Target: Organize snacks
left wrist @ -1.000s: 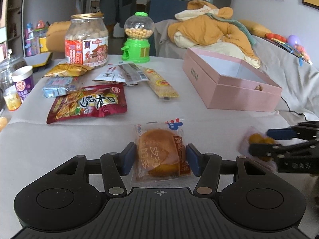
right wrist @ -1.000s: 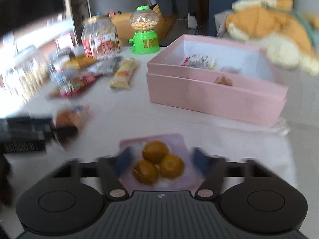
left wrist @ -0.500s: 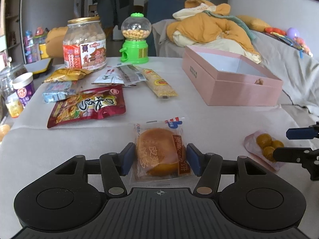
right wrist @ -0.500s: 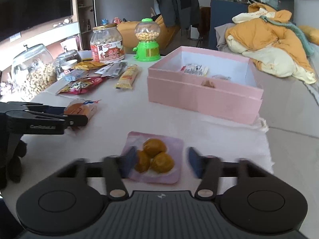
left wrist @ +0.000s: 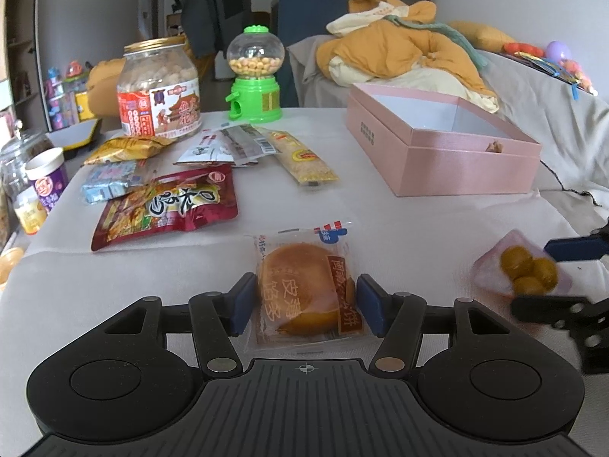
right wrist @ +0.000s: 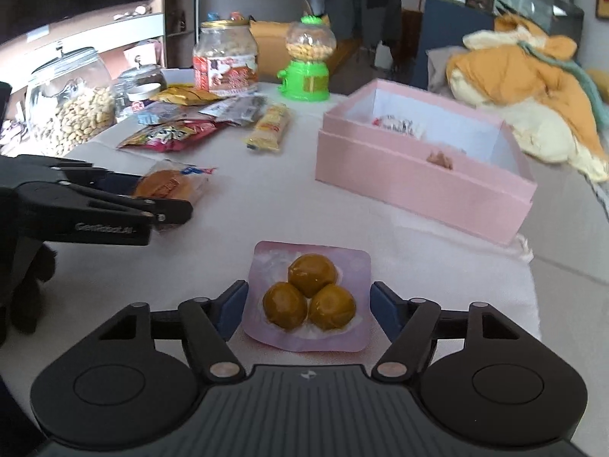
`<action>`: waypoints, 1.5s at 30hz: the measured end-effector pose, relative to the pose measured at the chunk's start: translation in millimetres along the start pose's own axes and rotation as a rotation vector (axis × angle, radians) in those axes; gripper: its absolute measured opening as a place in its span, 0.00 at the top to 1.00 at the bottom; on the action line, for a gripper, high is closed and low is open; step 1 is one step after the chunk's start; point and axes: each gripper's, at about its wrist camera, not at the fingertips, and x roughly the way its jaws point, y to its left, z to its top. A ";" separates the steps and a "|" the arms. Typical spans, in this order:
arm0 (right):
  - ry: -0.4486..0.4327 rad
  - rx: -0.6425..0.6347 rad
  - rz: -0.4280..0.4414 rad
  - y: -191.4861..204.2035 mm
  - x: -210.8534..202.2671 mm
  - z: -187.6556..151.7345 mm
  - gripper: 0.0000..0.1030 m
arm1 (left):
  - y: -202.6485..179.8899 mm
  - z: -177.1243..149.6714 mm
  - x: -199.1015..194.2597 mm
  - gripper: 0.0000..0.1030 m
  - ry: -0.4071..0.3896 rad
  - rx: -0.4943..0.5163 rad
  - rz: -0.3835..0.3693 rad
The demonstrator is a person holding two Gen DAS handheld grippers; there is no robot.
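Observation:
A wrapped round cake (left wrist: 304, 297) lies on the white tablecloth between the fingers of my left gripper (left wrist: 304, 306), which is open and straddles it. A pink pack of three yellow balls (right wrist: 310, 297) lies between the fingers of my right gripper (right wrist: 308, 310), which is also open around it. The same pack (left wrist: 523, 272) shows at the right in the left wrist view, and the cake (right wrist: 171, 184) at the left in the right wrist view. An open pink box (right wrist: 422, 163) with a few snacks inside stands ahead to the right.
Loose snack packets lie at the back left: a red bag (left wrist: 167, 205), a yellow bar (left wrist: 304, 160), silver sachets (left wrist: 228, 144). A peanut jar (left wrist: 158, 89), a green candy dispenser (left wrist: 255, 76) and a glass jar (right wrist: 70, 103) stand behind. A couch with orange clothes (left wrist: 403, 53) lies beyond.
My right gripper has moved over the pink pack and steadied, so the pack now sits squarely between its fingers. My left gripper has stayed around the cake.

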 end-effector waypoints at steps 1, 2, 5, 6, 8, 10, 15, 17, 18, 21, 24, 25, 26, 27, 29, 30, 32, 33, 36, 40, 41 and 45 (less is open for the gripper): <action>-0.010 -0.004 -0.004 -0.4 -4.0 0.5 0.32 | 0.4 0.1 -0.1 0.38 0.000 -0.001 -0.001; -0.019 -0.004 -0.006 -1.5 -7.4 1.2 0.32 | 1.4 0.0 -0.5 0.39 -0.002 -0.006 -0.005; -0.061 0.022 -0.015 -11.0 -18.2 4.7 0.32 | 5.4 0.9 -5.2 0.42 -0.013 -0.044 -0.014; -0.070 0.031 -0.021 -14.6 -20.9 5.9 0.32 | 3.8 4.7 -8.6 0.42 -0.021 -0.048 -0.031; -0.091 0.051 -0.042 -23.9 -26.6 7.7 0.32 | -3.4 21.0 -15.2 0.43 -0.047 -0.032 -0.097; -0.107 0.059 -0.060 -31.4 -31.2 7.3 0.32 | -14.6 48.1 -19.0 0.47 -0.084 -0.013 -0.155; -0.131 0.087 -0.098 -48.4 -34.2 7.9 0.31 | -51.3 138.0 4.5 0.67 -0.196 -0.010 -0.309; -0.136 0.105 -0.104 -54.5 -33.7 7.9 0.31 | -62.2 165.7 41.9 0.64 -0.179 -0.053 -0.352; -0.137 0.114 -0.109 -58.0 -33.3 8.0 0.31 | -65.6 172.6 60.1 0.64 -0.148 -0.076 -0.363; -0.142 0.135 -0.128 -67.1 -33.7 8.3 0.31 | -58.3 175.8 93.9 0.65 -0.107 -0.162 -0.362; -0.156 0.143 -0.140 -77.1 -37.2 6.3 0.31 | -47.1 159.0 84.9 0.65 -0.110 -0.137 -0.357; -0.155 0.145 -0.136 -80.7 -37.3 5.0 0.31 | -44.4 150.5 77.9 0.65 -0.110 -0.111 -0.367; -0.147 0.147 -0.130 -83.7 -35.9 3.9 0.31 | -44.1 143.1 70.6 0.65 -0.107 -0.080 -0.380; -0.134 0.150 -0.124 -86.0 -32.5 3.0 0.31 | -46.1 135.5 62.9 0.65 -0.097 -0.042 -0.392; -0.113 0.156 -0.124 -88.0 -23.4 1.7 0.31 | -53.2 122.2 49.4 0.65 -0.060 0.044 -0.411; -0.107 0.161 -0.127 -88.7 -19.4 0.8 0.31 | -55.5 117.2 45.9 0.65 -0.045 0.070 -0.420; -0.093 0.199 -0.134 -92.9 -10.7 0.9 0.31 | -60.6 104.9 42.0 0.65 -0.017 0.088 -0.436; -0.087 0.229 -0.137 -95.6 -7.8 1.5 0.31 | -61.3 100.9 42.2 0.65 -0.006 0.085 -0.435; -0.092 0.304 -0.183 -106.9 1.5 5.6 0.31 | -62.8 85.3 41.4 0.65 0.008 0.109 -0.415; -0.048 0.276 -0.286 -113.6 24.5 16.5 0.31 | -53.2 67.2 29.6 0.65 0.022 0.125 -0.356; -0.030 0.278 -0.264 -113.0 29.3 18.9 0.31 | -49.3 65.3 26.3 0.65 0.018 0.123 -0.340; -0.014 0.239 -0.085 -86.6 37.6 25.1 0.31 | -33.3 60.1 14.0 0.65 0.019 0.101 -0.265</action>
